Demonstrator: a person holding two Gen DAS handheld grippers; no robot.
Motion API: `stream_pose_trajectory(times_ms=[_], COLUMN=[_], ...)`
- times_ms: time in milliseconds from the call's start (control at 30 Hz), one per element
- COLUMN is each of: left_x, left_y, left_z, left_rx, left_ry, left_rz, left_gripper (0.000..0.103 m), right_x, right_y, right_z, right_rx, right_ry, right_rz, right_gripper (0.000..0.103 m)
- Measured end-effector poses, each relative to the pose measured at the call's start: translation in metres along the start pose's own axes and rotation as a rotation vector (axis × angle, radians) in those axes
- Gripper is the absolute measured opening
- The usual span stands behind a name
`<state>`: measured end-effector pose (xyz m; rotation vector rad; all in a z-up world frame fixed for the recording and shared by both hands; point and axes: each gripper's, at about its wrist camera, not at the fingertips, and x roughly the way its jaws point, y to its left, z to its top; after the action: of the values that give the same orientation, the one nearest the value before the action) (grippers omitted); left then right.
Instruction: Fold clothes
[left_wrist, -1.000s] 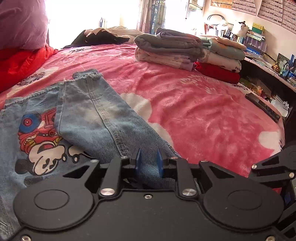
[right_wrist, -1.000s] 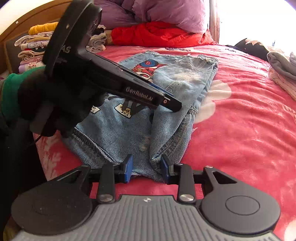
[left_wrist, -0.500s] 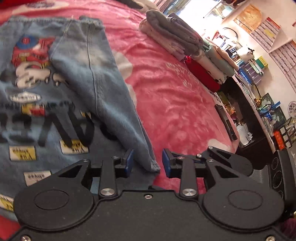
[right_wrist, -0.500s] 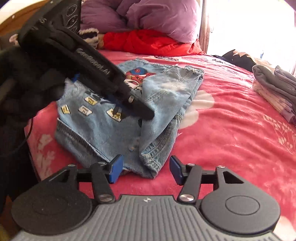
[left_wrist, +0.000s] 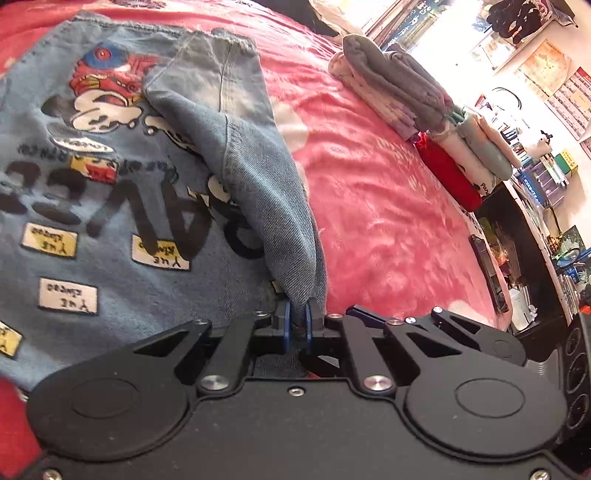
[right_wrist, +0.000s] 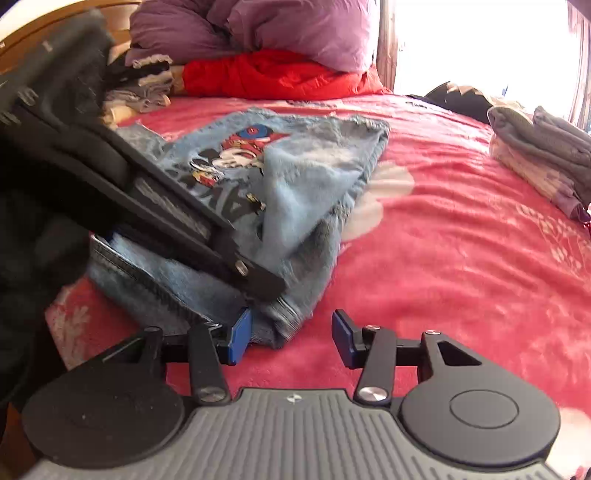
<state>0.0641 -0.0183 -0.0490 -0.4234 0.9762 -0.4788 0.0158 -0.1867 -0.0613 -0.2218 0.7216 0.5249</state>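
A light-blue denim jacket (left_wrist: 122, 221) with a cartoon print lies flat on the pink bed blanket (left_wrist: 388, 206). One sleeve (left_wrist: 243, 155) is folded over its back. My left gripper (left_wrist: 297, 325) is closing, and its blue pads pinch the near end of that sleeve, which rises as a ridge from the jaws. In the right wrist view the left gripper (right_wrist: 266, 286) reaches in from the left onto the jacket's (right_wrist: 317, 173) near corner. My right gripper (right_wrist: 291, 338) stands open at that corner, jaws closing. The hem lies against its left pad (right_wrist: 240, 334) and clear of the right pad.
Folded clothes (left_wrist: 417, 96) are stacked at the far right of the bed, and appear again as the grey pile (right_wrist: 546, 147). A purple pillow (right_wrist: 280, 29) and red quilt (right_wrist: 273, 77) lie at the headboard. A dark shelf (left_wrist: 517, 229) full of clutter runs along the bed's right edge.
The left gripper rolled, opened, then closed on the sleeve's near end and lifted it into a ridge. The right gripper's jaws spread wider around the jacket's corner.
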Motion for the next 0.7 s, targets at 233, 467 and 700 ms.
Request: stream_pose_trajectory(times_ms=[233,467,700], left_x=[0.008,0.004,0.011], left_y=[0.01,0.008,0.012], left_z=[-0.002,-0.003,-0.006], left_rx=[-0.018,-0.006,-0.007], left_ry=[0.063,0.056,0.067], left_rz=[0.024,0.022,0.047], left_gripper=[0.005,0.006,0.006], right_x=[-0.005,-0.017,0.025], right_y=[-0.003,-0.033,-0.009], right_z=[0.0,0.006,0.005], right_rx=[0.005,0.161,-0.001], right_ry=[-0.016,-0.101,0.009], right_rz=[0.01,0.078,0.017], right_gripper=[0.044,0.023,0.013])
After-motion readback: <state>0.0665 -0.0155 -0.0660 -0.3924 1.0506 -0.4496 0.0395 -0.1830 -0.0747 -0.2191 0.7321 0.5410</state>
